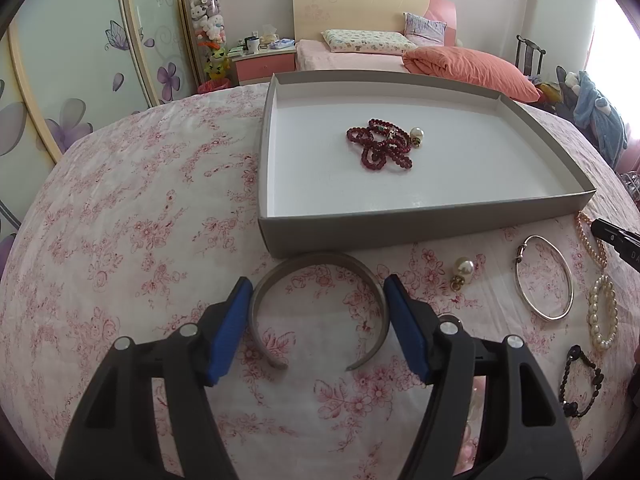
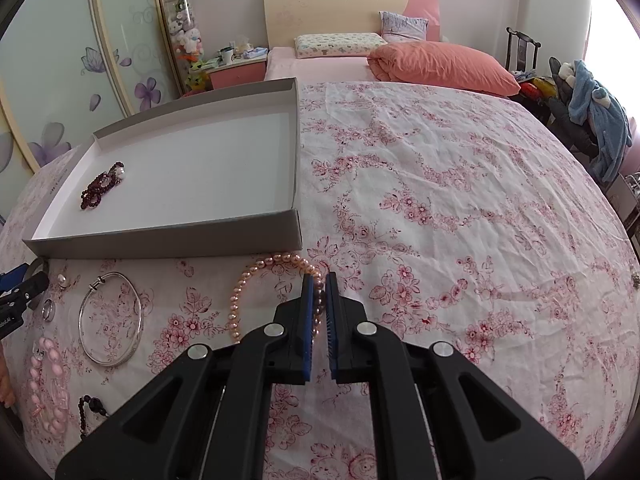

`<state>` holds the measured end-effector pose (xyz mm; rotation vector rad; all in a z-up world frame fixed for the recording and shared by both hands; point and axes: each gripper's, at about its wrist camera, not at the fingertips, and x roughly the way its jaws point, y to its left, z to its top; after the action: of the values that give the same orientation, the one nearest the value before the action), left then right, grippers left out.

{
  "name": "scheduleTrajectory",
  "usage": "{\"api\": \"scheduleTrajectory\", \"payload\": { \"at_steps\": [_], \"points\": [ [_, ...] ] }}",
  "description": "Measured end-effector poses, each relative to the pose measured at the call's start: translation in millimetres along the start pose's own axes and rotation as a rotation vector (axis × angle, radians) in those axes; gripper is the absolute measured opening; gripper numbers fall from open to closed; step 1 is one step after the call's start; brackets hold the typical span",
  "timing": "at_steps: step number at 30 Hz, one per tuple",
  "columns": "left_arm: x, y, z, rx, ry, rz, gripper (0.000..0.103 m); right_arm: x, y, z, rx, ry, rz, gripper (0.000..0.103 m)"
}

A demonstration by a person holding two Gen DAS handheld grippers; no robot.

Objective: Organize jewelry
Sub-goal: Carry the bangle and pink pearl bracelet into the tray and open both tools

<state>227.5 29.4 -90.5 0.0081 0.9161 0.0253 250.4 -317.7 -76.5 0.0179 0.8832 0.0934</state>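
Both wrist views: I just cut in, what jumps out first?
The grey tray sits on the floral cloth with a tangle of dark red beads and a pearl earring in its middle. In front of it, the left hand-held gripper is open around a silver cuff. The right hand-held gripper is pinched on a pink pearl strand just off the tray's near right corner.

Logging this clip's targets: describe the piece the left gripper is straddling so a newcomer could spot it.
Start at the grey tray on the floral cloth. Just before its near wall lies a wide silver cuff, between the open left gripper pads. Unlike the thin silver bangle nearby, it is a broad open band.
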Motion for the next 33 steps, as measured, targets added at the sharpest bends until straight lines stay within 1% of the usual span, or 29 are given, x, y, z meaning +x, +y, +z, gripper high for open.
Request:
{"api": "scheduleTrajectory", "payload": {
  "at_steps": [19, 22, 26, 31, 33],
  "points": [
    [-0.1, -0.1, 0.1, 0.0, 0.0, 0.0, 0.066, -0.1, -0.6, 0.1, -0.002, 0.0, -0.002, 0.007],
    [-0.7, 0.0, -0.5, -0.004, -0.003, -0.001, 0.065, -0.4, -3.8, 0.2, 0.002, -0.003, 0.027, 0.007],
    [-5.4, 4.5, -5.2, -0.024, -0.013, 0.0, 0.065, -14.9, -5.5, -2.4, 0.006, -0.061, 0.059, 0.007],
    [-21.6, 8.5, -10.4, -0.032, -0.057, -0.002, 0.065, -43.2, 1.8, -1.2, -0.013, -0.142, 0.121, 0.007],
    [-31.6, 8.7, -11.3, -0.04, -0.088, -0.009, 0.065, -53.0, 6.4, 1.8, -0.017, -0.17, 0.145, 0.007]
  ]
}}
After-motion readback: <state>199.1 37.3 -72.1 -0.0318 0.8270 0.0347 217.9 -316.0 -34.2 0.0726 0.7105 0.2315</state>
